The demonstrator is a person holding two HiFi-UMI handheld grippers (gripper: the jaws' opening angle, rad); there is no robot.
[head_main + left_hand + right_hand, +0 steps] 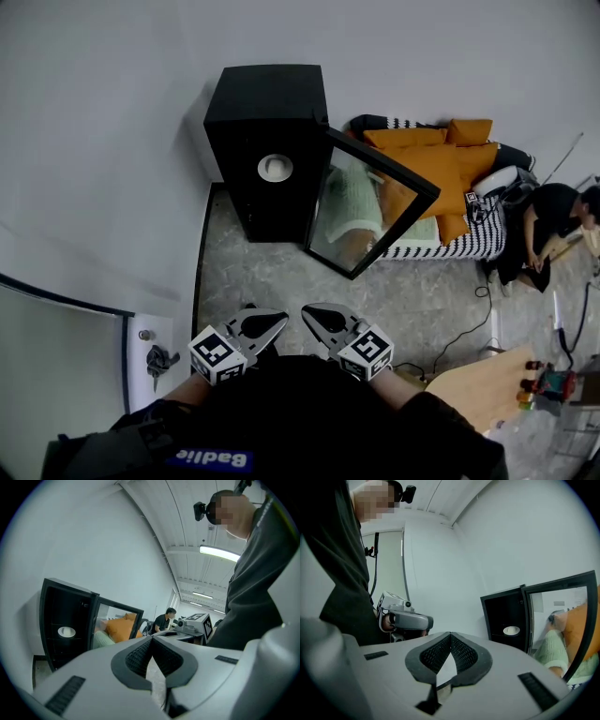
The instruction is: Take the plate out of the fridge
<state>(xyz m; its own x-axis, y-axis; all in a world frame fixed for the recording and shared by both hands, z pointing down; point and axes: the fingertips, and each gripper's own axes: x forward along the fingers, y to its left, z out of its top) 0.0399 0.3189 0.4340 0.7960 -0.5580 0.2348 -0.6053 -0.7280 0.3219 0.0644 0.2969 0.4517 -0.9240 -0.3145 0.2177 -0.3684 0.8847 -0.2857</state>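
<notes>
While the black fridge (267,141) stands against the white wall (112,112) with its glass door (370,202) swung wide, both claws hang well short of it over the grey floor (281,272). The left gripper (274,323) and the right gripper (312,315) sit side by side, near each other. Each has its jaws pressed together at the tips with nothing between them, and the gripper views show the dark ribbed pads (140,656) meeting in a point. On a shelf inside the fridge, well apart from both claws, lies the small white plate (275,168). The lower shelves are lost in darkness. The door glass shows only reflections, and the person's dark torso (300,412) cuts off both forearms in the head view.
</notes>
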